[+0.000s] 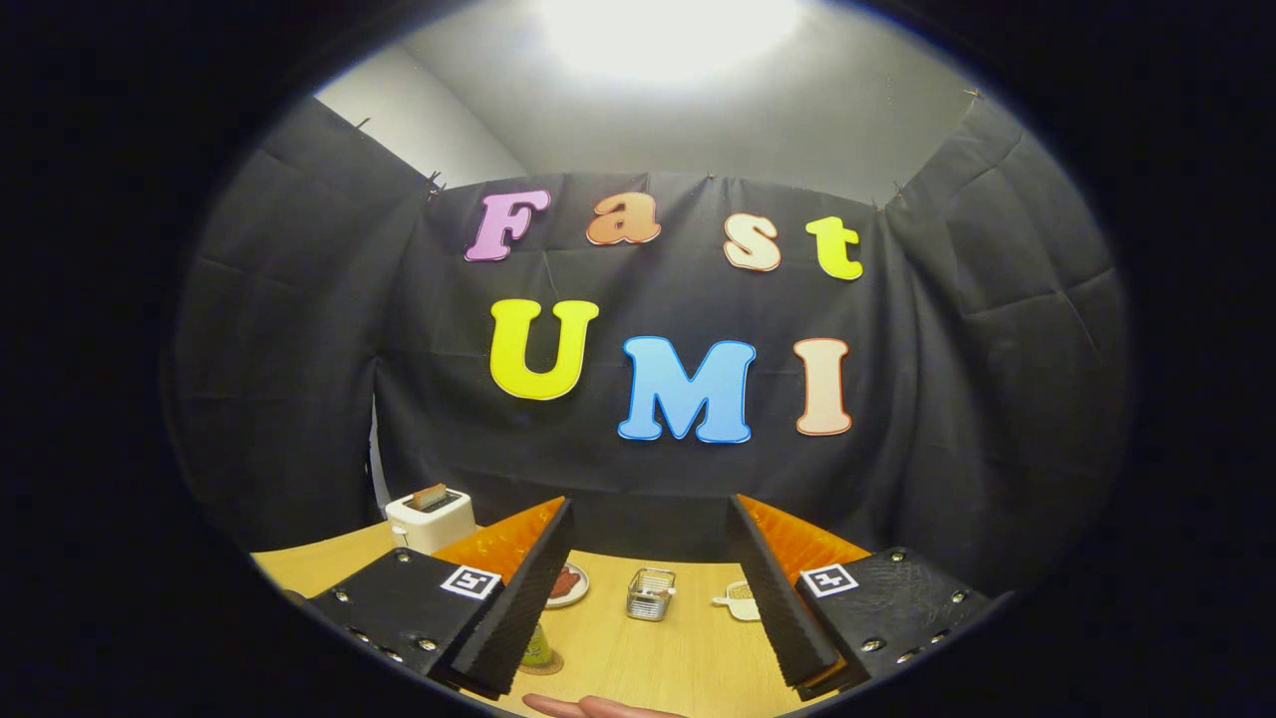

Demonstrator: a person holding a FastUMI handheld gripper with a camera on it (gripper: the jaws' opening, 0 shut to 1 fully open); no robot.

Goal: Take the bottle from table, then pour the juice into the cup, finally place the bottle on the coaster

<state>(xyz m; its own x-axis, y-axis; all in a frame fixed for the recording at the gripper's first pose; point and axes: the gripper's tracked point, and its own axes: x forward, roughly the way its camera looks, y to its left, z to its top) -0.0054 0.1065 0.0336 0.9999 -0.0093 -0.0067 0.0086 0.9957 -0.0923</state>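
Note:
My gripper (650,504) is open and held above the wooden table (688,658), with nothing between its fingers. A small greenish bottle (537,648) stands on a round brown coaster (546,665) just inside my left finger (518,588), which hides part of it. A white cup (739,601) with a handle sits farther back on the table, next to my right finger (783,598) and partly covered by it. Neither finger touches the bottle.
A small wire basket (650,593) stands between the fingers, farther back on the table. A plate (568,584) with brown food lies left of it. A white toaster (431,519) sits at the table's far left. A person's hand (598,708) rests at the near edge.

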